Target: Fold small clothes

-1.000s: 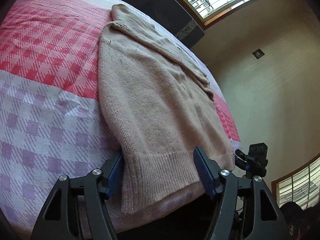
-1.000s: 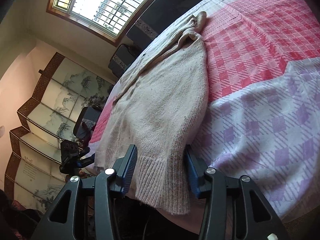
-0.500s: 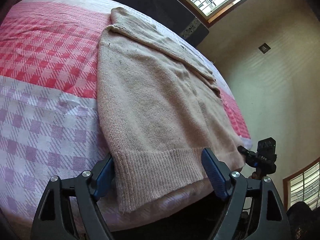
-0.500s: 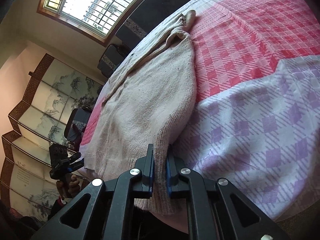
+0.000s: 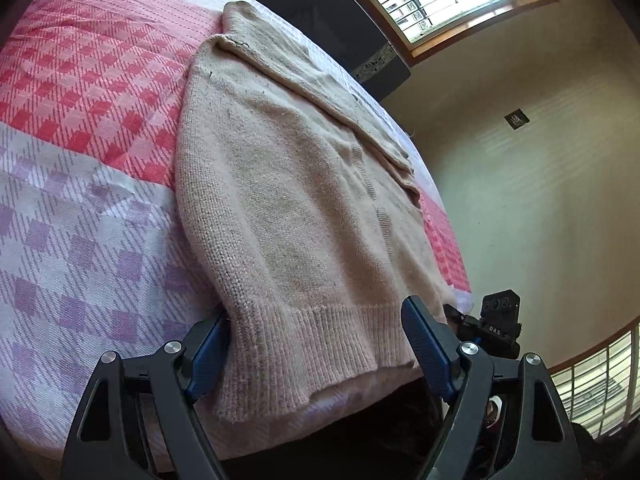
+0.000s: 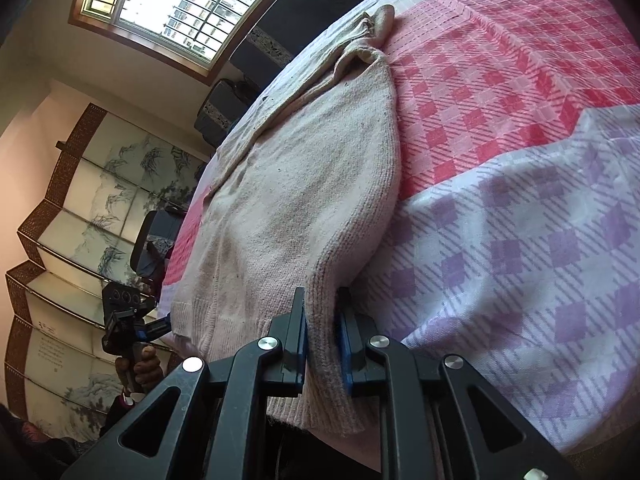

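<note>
A beige knitted sweater [image 5: 304, 200] lies flat on a checked bedspread, its ribbed hem at the bed's near edge. It also shows in the right wrist view [image 6: 304, 208]. My left gripper [image 5: 316, 348] is open, its blue fingers on either side of the hem, not closed on it. My right gripper [image 6: 322, 340] is shut on the hem's corner, pinching the ribbed knit between its pads. The left gripper also shows in the right wrist view [image 6: 132, 320], held by a hand at the hem's other corner.
The bedspread [image 5: 80, 208] is red-checked at the far half and purple-checked near me. A dark headboard [image 5: 340, 20] and window stand behind. A folding painted screen [image 6: 80, 208] stands beside the bed. The bed's edge drops off just below the hem.
My right gripper closed on the hem corner about half a second ago and still holds it. My left gripper stayed open and shifted slightly along the hem.
</note>
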Tool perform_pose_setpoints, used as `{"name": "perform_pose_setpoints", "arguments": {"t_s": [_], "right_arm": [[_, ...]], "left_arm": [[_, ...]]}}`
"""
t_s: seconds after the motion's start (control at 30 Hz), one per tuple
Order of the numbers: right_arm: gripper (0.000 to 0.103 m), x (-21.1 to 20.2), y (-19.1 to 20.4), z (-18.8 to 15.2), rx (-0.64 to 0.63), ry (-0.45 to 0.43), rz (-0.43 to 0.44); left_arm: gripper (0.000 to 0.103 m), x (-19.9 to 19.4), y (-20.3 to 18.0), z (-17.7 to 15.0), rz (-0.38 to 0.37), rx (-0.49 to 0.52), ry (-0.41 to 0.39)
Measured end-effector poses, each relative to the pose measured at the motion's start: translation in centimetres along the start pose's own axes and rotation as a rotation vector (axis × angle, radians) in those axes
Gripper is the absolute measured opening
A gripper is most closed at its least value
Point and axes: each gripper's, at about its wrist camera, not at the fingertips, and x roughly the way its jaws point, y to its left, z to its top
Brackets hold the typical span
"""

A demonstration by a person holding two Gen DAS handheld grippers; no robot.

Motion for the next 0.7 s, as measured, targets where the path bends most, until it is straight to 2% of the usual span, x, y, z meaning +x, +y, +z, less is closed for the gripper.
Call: {"name": "perform_pose_setpoints", "arguments": {"t_s": [0.03,0.07,0.13,0.2,0.3,0.43,0.47,0.57,0.63,0.7], "right_arm": [[0.009,0.1,0.1,0.0,-0.003,0.001,-0.012],[0.009,0.1,0.2,0.1,-0.001,0.000,-0.017],[0.008,-0.3,0.3,0.0,0.005,-0.017,-0.027],[0.007,-1.8,0.5,0.1,0.022,-0.058,0.017],[0.006,-3.9,0.7,0.2,0.024,-0.086,0.048],[0.006,-2.4,-0.4,-0.4,0.037,-0.032,-0.003],[0.006,-1.9,-1.1,-0.5,0.063,-0.020,0.001],[0.006,-1.5,-1.9,-0.8,0.089,-0.017,0.051],[0.012,-1.6,-1.9,-0.7,0.089,-0.005,0.080],[0.014,-1.6,-1.8,-0.6,0.079,0.001,0.083]], "left_arm": [[0.040,0.4,0.1,-0.2,0.024,-0.009,0.004],[0.009,1.2,0.3,-0.4,0.091,-0.024,0.032],[0.009,0.9,0.8,-0.7,0.109,-0.073,0.008],[0.009,-0.6,0.5,-0.7,0.176,-0.054,-0.038],[0.009,-3.2,1.2,-0.3,0.163,-0.080,-0.065],[0.009,-3.2,2.6,-1.1,0.198,-0.098,-0.038],[0.009,-3.0,3.0,-1.3,0.170,-0.107,-0.044],[0.010,-2.8,2.3,-1.6,0.173,-0.074,-0.066],[0.011,-2.6,1.9,-1.7,0.168,-0.050,-0.051],[0.018,-2.6,1.8,-1.4,0.179,-0.041,-0.045]]}}
